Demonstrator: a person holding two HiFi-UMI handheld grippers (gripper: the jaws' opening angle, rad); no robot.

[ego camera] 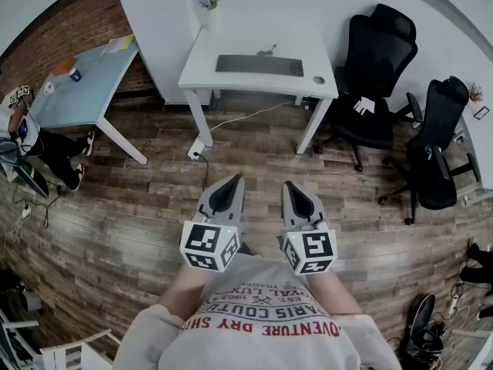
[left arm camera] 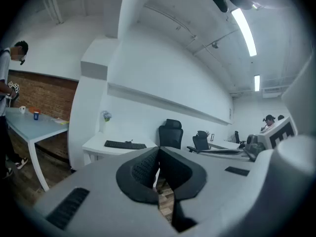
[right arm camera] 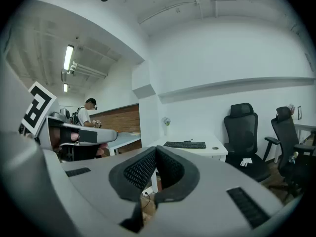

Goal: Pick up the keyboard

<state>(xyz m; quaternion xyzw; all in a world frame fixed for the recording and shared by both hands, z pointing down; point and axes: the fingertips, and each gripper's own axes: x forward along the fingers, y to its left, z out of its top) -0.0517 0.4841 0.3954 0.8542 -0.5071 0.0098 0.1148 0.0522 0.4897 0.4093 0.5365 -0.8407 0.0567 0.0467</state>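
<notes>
A dark keyboard [ego camera: 259, 65] lies flat on a white desk [ego camera: 231, 79] far ahead of me, across the wooden floor. It also shows small and distant as the keyboard [left arm camera: 125, 144] in the left gripper view and the keyboard [right arm camera: 185, 144] in the right gripper view. My left gripper [ego camera: 229, 183] and right gripper [ego camera: 295, 189] hover side by side close to my chest, both shut with nothing between the jaws. Both point roughly level toward the desk, well short of it.
Two black office chairs [ego camera: 376, 83] [ego camera: 439, 149] stand right of the desk. A small round object [ego camera: 318, 79] and a potted plant [ego camera: 206, 0] sit on the desk. A blue table [ego camera: 85, 83] is at the left, a person [ego camera: 31, 133] beside it. A cable [ego camera: 231, 118] runs under the desk.
</notes>
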